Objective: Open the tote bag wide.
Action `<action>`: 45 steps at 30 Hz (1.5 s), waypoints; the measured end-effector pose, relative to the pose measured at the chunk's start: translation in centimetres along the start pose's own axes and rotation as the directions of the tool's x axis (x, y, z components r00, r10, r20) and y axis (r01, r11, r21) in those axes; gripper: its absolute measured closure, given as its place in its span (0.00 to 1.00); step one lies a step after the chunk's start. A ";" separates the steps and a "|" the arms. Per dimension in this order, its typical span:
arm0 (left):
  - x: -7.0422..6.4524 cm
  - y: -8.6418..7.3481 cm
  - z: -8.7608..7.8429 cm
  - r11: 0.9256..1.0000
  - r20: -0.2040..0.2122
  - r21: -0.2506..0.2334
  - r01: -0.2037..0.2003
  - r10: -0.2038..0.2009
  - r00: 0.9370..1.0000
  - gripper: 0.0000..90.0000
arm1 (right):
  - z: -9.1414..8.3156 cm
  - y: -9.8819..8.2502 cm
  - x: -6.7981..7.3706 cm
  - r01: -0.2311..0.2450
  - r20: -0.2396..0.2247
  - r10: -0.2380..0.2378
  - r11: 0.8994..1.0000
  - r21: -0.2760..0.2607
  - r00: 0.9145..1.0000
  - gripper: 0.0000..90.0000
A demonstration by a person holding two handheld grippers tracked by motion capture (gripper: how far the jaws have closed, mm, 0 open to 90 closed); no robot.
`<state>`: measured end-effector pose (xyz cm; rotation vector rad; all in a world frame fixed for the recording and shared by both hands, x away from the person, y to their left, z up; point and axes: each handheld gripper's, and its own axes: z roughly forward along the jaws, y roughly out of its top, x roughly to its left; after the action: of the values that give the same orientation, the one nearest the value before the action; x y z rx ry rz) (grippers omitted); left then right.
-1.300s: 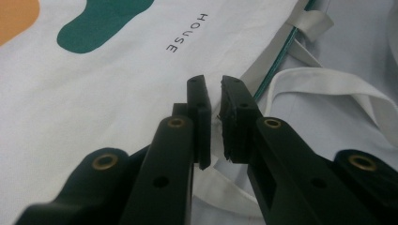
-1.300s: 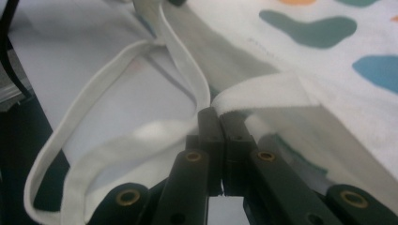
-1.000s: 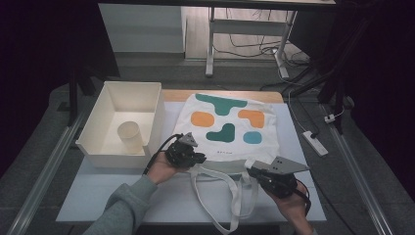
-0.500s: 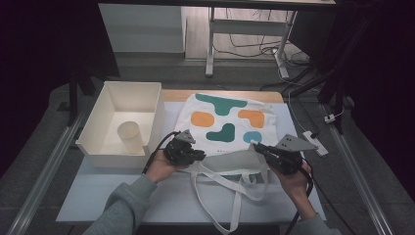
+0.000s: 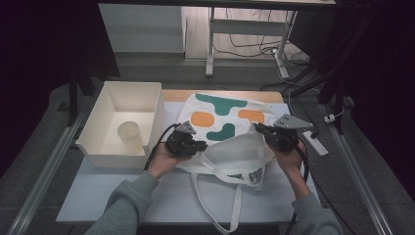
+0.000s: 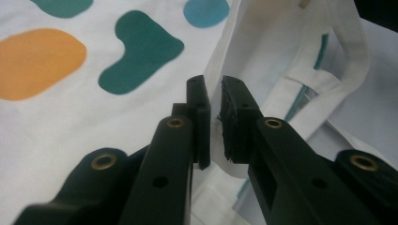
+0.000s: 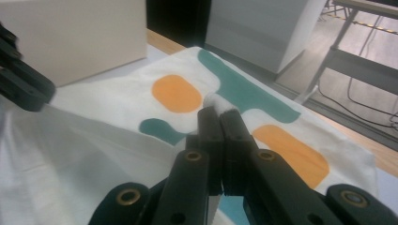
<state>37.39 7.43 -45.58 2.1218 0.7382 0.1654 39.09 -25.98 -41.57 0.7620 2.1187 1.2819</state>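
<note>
At the middle of the surface (image 5: 171, 205) lies the bag (image 5: 222, 122), mouth toward the near edge. Left tool (image 5: 195, 145) pinches the rim's left end, right tool (image 5: 260, 130) clamps its right end, lifted. Bin (image 5: 105, 147) crowds the left; near edge lies bare.

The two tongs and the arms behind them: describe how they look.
Both the left tongs and the right tongs are black, with flat rectangular jaws and brass-coloured rivets in the linkages. Each carries a grey three-cornered plate on top and trails a black cable. The person's sleeves are grey-green.
</note>
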 end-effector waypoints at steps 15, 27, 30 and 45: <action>1.2 0.5 2.6 0.999 -0.020 0.031 0.026 -0.025 0.999 0.90 | 4.5 -3.1 -3.2 -0.072 0.017 0.070 0.986 0.147 0.997 0.98; 2.2 -0.1 5.3 0.996 -0.029 0.078 0.040 -0.038 0.999 0.89 | 6.7 -6.1 -3.8 -0.094 0.008 0.096 0.951 0.295 0.995 0.98; 2.2 -0.2 5.6 0.995 -0.028 0.087 0.040 -0.037 0.999 0.88 | 7.0 -6.7 -3.9 -0.111 0.008 0.115 0.940 0.322 0.993 0.98; -0.7 0.9 0.8 0.999 -0.013 0.007 -0.037 0.037 0.999 0.50 | 7.3 -7.6 -4.2 -0.150 0.001 0.159 0.927 0.344 0.987 0.98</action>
<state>37.51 6.05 -45.30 2.1440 0.7087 0.1972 45.65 -27.54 -50.63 1.0819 2.3774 1.0101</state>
